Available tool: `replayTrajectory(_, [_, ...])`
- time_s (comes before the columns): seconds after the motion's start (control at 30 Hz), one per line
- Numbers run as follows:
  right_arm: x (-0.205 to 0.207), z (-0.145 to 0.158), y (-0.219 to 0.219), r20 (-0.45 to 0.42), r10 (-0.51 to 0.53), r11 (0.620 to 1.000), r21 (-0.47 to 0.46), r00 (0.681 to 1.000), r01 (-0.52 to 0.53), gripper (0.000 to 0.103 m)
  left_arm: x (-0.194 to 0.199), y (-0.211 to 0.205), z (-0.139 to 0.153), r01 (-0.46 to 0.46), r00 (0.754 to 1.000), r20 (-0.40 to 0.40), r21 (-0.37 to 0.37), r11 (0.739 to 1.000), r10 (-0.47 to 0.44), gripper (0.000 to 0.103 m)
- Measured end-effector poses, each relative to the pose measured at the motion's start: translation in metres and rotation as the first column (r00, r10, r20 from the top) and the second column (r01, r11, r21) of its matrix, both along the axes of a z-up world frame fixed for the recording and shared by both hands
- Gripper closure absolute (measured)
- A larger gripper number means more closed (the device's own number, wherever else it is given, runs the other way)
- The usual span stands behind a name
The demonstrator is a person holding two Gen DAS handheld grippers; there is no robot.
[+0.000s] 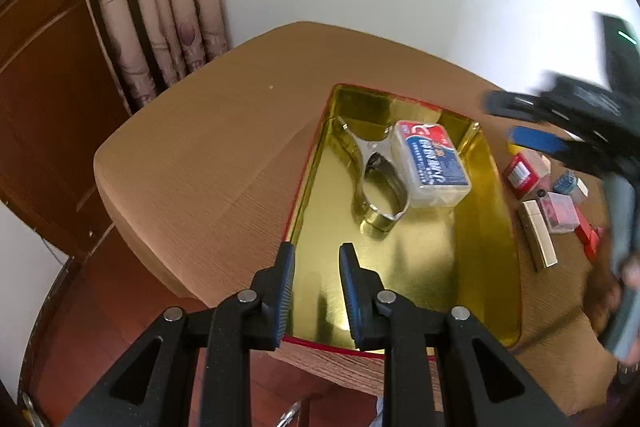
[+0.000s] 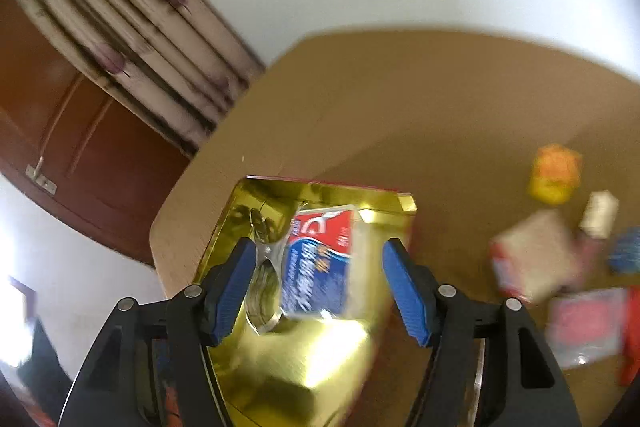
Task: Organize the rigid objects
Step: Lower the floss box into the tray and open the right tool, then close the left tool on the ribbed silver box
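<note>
An open gold-lined tin (image 1: 308, 163) with a red rim sits on the brown table. In it lie a clear plastic box with a red and blue label (image 1: 430, 165) and a shiny metal piece (image 1: 380, 187), touching each other. My left gripper (image 1: 318, 267) is at the tin's near left corner. A narrow gap shows between its blue pads, one finger at the wall and one inside. My right gripper (image 2: 320, 247) hovers open over the tin (image 2: 320, 367), above the labelled box (image 2: 320, 263) and the metal piece (image 2: 264, 279), holding nothing. It appears blurred (image 1: 516, 123) in the left wrist view.
Right of the tin lie small items: a red box (image 1: 520, 175), a cream box (image 1: 540, 239), a pink clear box (image 1: 560, 213) and a blue piece (image 1: 566, 183). A yellow-orange object (image 2: 554, 173) stands further back. Curtains (image 1: 160, 7) and a wooden door (image 1: 48, 87) stand beyond the table's left edge.
</note>
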State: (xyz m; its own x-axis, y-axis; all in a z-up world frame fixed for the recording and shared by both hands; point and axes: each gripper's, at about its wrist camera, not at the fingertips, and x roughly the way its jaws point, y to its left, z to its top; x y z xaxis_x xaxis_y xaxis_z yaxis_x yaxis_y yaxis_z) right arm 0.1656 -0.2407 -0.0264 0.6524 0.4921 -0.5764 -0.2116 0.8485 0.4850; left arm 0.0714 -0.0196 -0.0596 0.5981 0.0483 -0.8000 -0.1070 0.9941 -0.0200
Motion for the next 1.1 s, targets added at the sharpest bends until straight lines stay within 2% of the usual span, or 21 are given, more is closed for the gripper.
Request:
replayTrajectory(0.07, [-0.039,-0.001,-0.030,0.071,-0.050,0.997,-0.057,0.996,0.054,0.028,-0.004,-0.006,0.004,0.035,0.999,0.019,-0.005,0.999,-0.035,0.080])
replayTrajectory(0.13, [-0.078,-0.010,-0.062,0.121,-0.117,0.981,-0.138,0.986,0.134,0.028,-0.008,-0.013,0.007,0.088,0.996,0.024,-0.027,0.996,-0.088,0.080])
replayTrajectory(0.2, [-0.117,-0.026,-0.098,0.156,-0.189,0.946,-0.235,0.970,0.222,0.028,-0.011,-0.020,0.011,0.138,0.990,0.019,-0.059,0.989,-0.137,0.080])
replayTrajectory(0.23, [-0.136,-0.037,-0.117,0.166,-0.230,0.915,-0.299,0.959,0.271,0.027,-0.013,-0.026,0.014,0.167,0.986,0.017,-0.084,0.982,-0.166,0.080])
replayTrajectory(0.33, [-0.163,-0.067,-0.162,0.127,-0.319,0.842,-0.416,0.939,0.342,0.027,-0.018,-0.049,0.025,0.255,0.967,0.018,-0.141,0.957,-0.255,0.080])
replayTrajectory(0.4, [-0.176,-0.083,-0.195,0.110,-0.369,0.818,-0.433,0.923,0.379,0.027,-0.022,-0.069,0.032,0.309,0.951,0.027,-0.150,0.939,-0.308,0.080])
replayTrajectory(0.53, [-0.187,-0.101,-0.235,0.107,-0.454,0.782,-0.427,0.885,0.453,0.027,-0.013,-0.122,0.039,0.383,0.921,-0.005,-0.173,0.907,-0.390,0.077])
replayTrajectory(0.6, [-0.191,-0.106,-0.252,0.098,-0.481,0.788,-0.387,0.871,0.479,0.027,-0.002,-0.149,0.035,0.398,0.908,-0.047,-0.203,0.895,-0.415,0.067])
replayTrajectory(0.7, [-0.196,-0.104,-0.259,0.114,-0.492,0.802,-0.326,0.863,0.500,0.021,0.015,-0.175,0.026,0.398,0.902,-0.084,-0.225,0.890,-0.424,0.065])
replayTrajectory(0.73, [-0.197,-0.104,-0.260,0.114,-0.488,0.810,-0.310,0.866,0.497,0.015,0.025,-0.187,0.020,0.399,0.898,-0.102,-0.220,0.890,-0.427,0.065])
replayTrajectory(0.93, [-0.210,-0.102,-0.268,0.124,-0.468,0.851,-0.206,0.875,0.484,0.015,0.059,-0.216,-0.016,0.349,0.909,-0.197,-0.122,0.929,-0.367,0.065])
replayTrajectory(1.1, [-0.217,-0.099,-0.271,0.144,-0.459,0.865,-0.154,0.877,0.478,0.013,0.082,-0.216,-0.039,0.287,0.916,-0.254,-0.129,0.949,-0.312,0.065])
